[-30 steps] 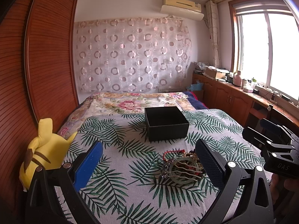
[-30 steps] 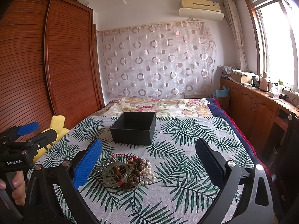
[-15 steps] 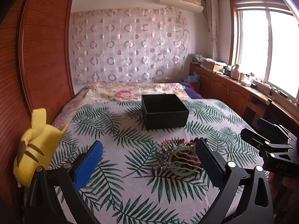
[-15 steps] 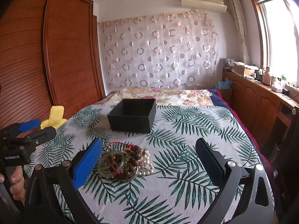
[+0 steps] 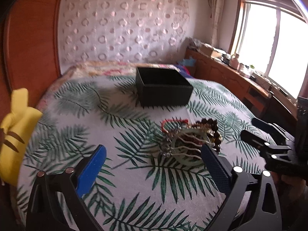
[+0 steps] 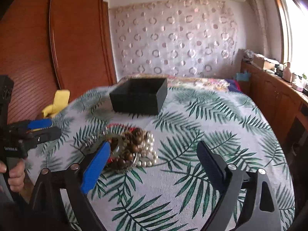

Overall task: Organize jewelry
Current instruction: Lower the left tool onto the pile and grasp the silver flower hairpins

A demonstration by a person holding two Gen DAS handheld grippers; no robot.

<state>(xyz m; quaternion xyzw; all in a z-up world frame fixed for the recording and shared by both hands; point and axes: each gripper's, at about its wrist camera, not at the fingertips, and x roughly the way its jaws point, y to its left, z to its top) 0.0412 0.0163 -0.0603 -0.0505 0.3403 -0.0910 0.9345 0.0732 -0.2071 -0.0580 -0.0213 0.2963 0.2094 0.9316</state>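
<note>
The jewelry pile (image 5: 189,140) is flanked by both grippers, left (image 5: 152,170) and right (image 6: 153,168), fingers spread wide, nothing held; a box (image 5: 163,88) is set behind, a yellow plush (image 5: 13,132) beside.

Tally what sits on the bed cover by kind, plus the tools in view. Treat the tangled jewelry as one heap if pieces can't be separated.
Black open box: 1
Jewelry heap (red cord, brown beads, pearls, greenish bangle; pieces too tangled to count): 1
Yellow plush toy, at the bed's edge: 1
Tools: 2, the left tool and the right tool, both open
Total: 5
</note>
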